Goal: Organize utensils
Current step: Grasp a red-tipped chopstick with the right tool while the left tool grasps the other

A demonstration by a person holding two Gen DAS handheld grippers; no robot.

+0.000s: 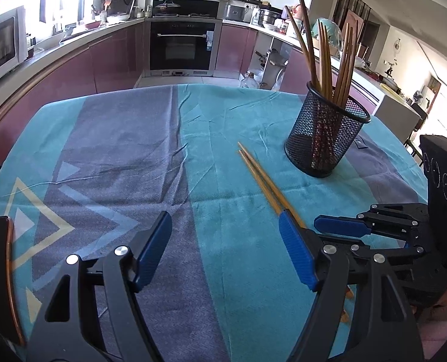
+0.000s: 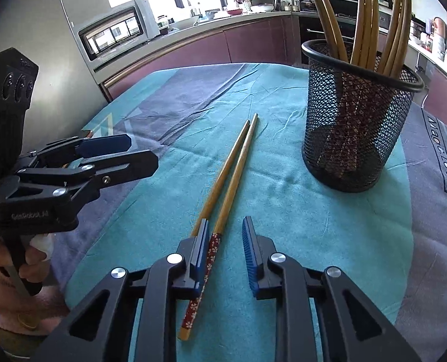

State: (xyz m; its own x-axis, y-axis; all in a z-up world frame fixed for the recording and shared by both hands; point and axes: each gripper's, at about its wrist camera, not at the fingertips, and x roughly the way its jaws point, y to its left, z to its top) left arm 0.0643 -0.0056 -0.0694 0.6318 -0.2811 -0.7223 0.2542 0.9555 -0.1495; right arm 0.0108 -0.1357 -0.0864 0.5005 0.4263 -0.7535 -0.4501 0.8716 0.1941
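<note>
Chopsticks (image 2: 232, 175) – two of them, wood – lie side by side on the teal cloth (image 2: 298, 226) in the middle of the right wrist view, thin tips toward the upper part of the frame, thick ends with a red flowered wrap toward the bottom. The mesh cup (image 2: 356, 126) stands at the upper right, apart from them, already with several chopsticks upright inside.

The right gripper (image 2: 225, 250) has its jaws narrow but not pressed: the wrapped end of one stick lies just beside the left pad, the other stick goes under or behind that pad, and a gap is left to the right pad. The left gripper (image 1: 223, 253) is spread wide over the cloth and holds nothing.

I judge the sticks light, stiff and smooth, so they can roll or cross when pinched. A hold near the wrapped thick ends – both sticks together between the pads – looks the safest, though this far from the middle the long tips may swing.
</note>
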